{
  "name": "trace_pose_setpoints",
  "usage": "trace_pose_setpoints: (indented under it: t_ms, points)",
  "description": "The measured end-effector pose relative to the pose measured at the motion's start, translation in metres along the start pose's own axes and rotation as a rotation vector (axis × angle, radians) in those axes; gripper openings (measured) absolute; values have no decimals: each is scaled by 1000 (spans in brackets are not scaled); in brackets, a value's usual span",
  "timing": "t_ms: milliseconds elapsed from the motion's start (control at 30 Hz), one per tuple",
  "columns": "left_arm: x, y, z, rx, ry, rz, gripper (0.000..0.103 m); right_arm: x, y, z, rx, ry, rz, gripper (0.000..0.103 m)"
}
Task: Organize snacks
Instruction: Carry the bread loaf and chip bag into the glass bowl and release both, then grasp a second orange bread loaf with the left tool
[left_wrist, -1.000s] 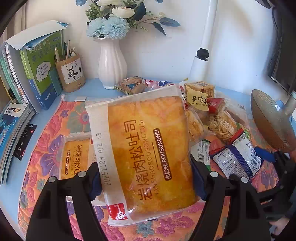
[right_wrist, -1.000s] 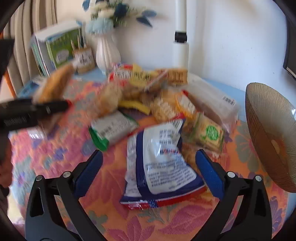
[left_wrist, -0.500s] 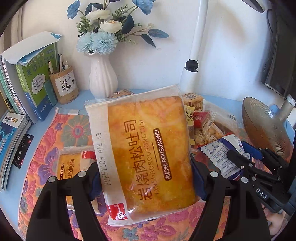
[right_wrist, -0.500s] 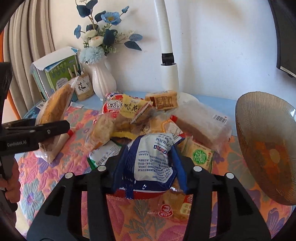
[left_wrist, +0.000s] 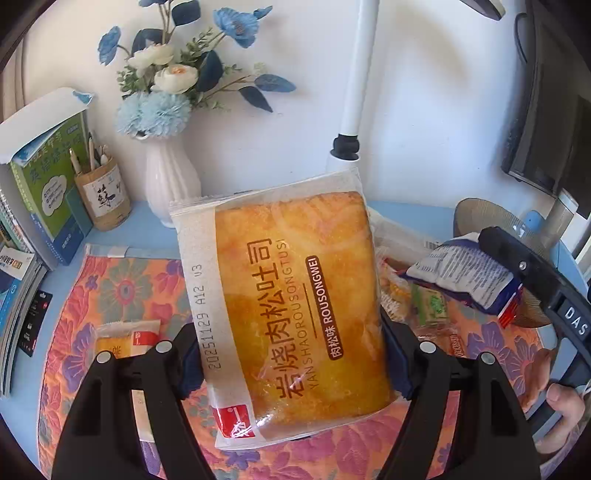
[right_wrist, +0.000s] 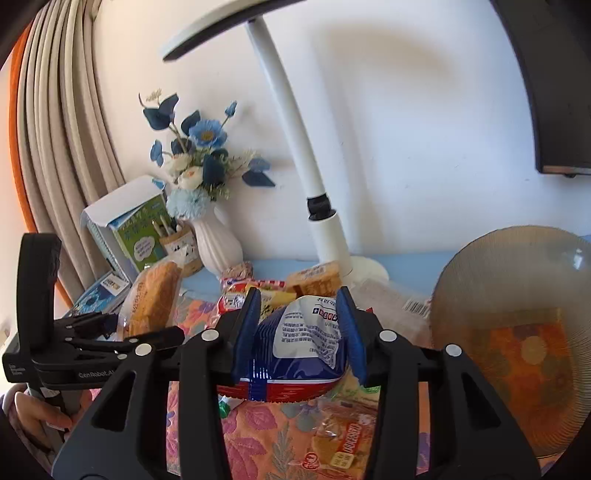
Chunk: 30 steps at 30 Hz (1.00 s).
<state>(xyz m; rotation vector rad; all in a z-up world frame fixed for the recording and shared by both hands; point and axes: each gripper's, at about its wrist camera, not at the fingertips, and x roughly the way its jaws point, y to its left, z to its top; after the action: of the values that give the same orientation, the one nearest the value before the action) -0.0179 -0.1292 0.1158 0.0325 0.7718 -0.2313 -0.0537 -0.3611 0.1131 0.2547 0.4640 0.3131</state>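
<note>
Two claws were seen, each carried by a hand, and each held one packet. Two toast packets of the same print were counted: one toast packet (left_wrist: 291, 295) was gripped across its lower part by the left claw (left_wrist: 295, 365), raised above the floral mat (left_wrist: 122, 291), and a second toast packet (left_wrist: 125, 338) lay flat on the mat at the near left, partly hidden behind the left finger. One blue and white snack bag (right_wrist: 299, 339) was pinched between the blue pads of the right claw (right_wrist: 299, 336), whose jaws were closing on it; the bag was lifted clear of the pile of snacks (right_wrist: 273, 288) behind it. How many packets made up that pile could not be counted, since the claw and bag covered much of it. One orange wrapped snack (right_wrist: 343, 443) lay on the mat just below the right claw. One ribbed glass bowl (right_wrist: 517, 332) stood at the right edge of the surface, tilted toward the camera. Along the far edge one white vase (left_wrist: 171, 181) of flowers, one pen cup (left_wrist: 105, 195), one lamp stem (left_wrist: 354, 92) and a stack of books (left_wrist: 40, 177) at the far left were seen. The left part of the mat was mostly bare, while its right part was crowded. The surface (left_wrist: 147, 232) showed as a blue strip between mat and wall.
</note>
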Motion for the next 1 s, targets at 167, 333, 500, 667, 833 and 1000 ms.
trace_pose_setpoints:
  t_ms: [167, 333, 500, 667, 833, 1000]
  points:
    - [3, -54, 26, 85, -28, -85, 74, -25, -31, 31, 37, -29, -122, 44]
    - [26, -126, 50, 148, -11, -212, 74, -46, -89, 54, 132, -42, -251, 2]
    - [63, -194, 68, 163, 46, -348, 75, -47, -155, 57, 271, -11, -343, 10]
    - [90, -236, 66, 254, 130, -346, 98, -61, -177, 36, 311, -25, -415, 84]
    - [94, -228, 67, 247, 163, -318, 98, -52, -165, 33, 276, 9, -427, 97]
    - [84, -182, 65, 210, 161, -253, 98, -41, -130, 39, 260, 19, -391, 100]
